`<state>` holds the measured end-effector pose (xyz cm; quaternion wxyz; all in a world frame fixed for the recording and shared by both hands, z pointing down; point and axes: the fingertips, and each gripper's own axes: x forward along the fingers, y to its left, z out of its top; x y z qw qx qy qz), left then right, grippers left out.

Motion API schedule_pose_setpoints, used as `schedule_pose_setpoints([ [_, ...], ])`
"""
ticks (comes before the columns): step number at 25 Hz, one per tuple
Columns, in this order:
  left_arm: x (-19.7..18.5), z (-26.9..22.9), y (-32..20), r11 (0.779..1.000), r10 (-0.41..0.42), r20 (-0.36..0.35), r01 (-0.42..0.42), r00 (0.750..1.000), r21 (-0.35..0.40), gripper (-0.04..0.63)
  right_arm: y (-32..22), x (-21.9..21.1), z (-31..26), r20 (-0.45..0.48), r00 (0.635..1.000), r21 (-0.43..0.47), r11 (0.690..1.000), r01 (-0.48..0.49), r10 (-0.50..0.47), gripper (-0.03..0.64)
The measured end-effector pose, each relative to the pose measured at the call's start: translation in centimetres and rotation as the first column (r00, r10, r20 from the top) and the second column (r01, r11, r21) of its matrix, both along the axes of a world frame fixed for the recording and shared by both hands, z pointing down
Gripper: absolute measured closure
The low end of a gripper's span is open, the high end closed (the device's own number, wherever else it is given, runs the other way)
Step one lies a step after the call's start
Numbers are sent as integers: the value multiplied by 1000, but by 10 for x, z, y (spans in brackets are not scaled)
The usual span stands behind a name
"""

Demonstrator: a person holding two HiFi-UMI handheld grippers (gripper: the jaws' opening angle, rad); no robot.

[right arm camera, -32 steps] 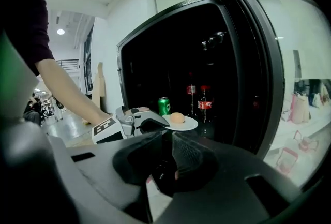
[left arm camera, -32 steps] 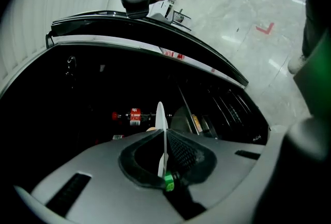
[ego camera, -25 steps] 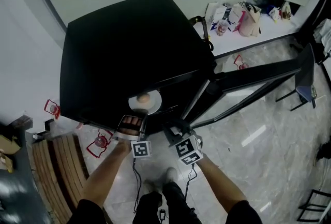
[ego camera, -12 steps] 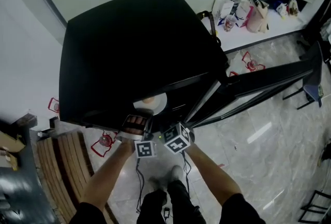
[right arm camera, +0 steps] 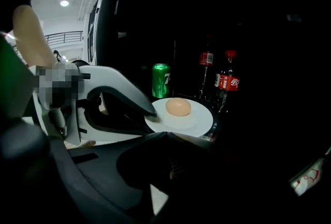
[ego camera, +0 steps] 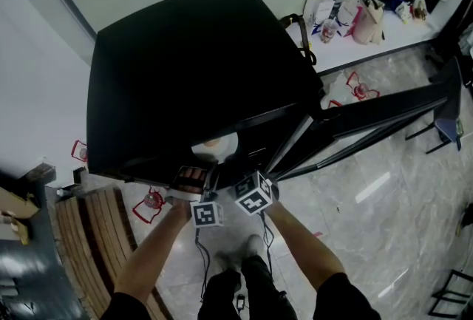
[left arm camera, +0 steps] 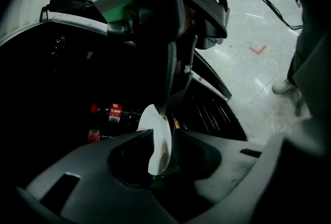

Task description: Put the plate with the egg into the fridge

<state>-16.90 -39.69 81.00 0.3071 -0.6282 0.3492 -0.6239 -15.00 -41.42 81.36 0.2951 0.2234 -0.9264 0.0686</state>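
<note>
Left tongs (left arm camera: 159, 120) just opening around plate (right arm camera: 195, 121) with egg (right arm camera: 178, 107), right tongs (right arm camera: 166, 137) clenched empty, green can marked 7 (right arm camera: 161, 80), red-labelled bottles (right arm camera: 226, 83)

Lobby-like hall, polished marble floor (ego camera: 369, 200), black fridge (ego camera: 192, 67), slatted wooden bench (ego camera: 85, 237)

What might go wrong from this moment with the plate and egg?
1. The left gripper has just been opening its fingers with the rim of the plate between them; a careless pull back may drag it and roll the loose egg off.
2. The plate sits close to the cola bottles and green can; a nudge might topple them.
</note>
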Motion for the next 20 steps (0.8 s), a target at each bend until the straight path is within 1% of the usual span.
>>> schedule_pose_setpoints([
  [2,-2,-4,4,1000,-2,9,2,1000,7,520,1,3,-2,0,1000,2,1000,-6,6,607],
  [6,1,-24,15,999,2,-17,-1,1000,36,520,8,11,-19,11,1000,39,999,-11,10,607],
  [9,8,-45,24,998,15,-31,-14,999,60,520,15,20,-45,37,999,64,998,-25,23,607],
  [11,18,-66,30,996,33,-47,-29,998,84,520,23,31,-67,66,996,62,996,-56,52,607],
  [14,37,-114,43,988,62,-128,-42,990,150,520,40,48,-110,112,987,56,991,-119,112,606],
  [17,56,-163,62,978,74,-225,-26,972,209,522,66,70,-157,166,970,73,978,-194,180,606],
  [18,62,-177,70,976,69,-275,-8,959,216,523,75,78,-172,186,962,80,972,-219,202,606],
  [19,69,-191,77,976,63,-342,14,938,217,526,83,87,-186,209,952,85,966,-245,223,606],
  [20,77,-205,84,976,59,-421,36,905,214,542,89,97,-201,234,941,89,958,-271,245,606],
])
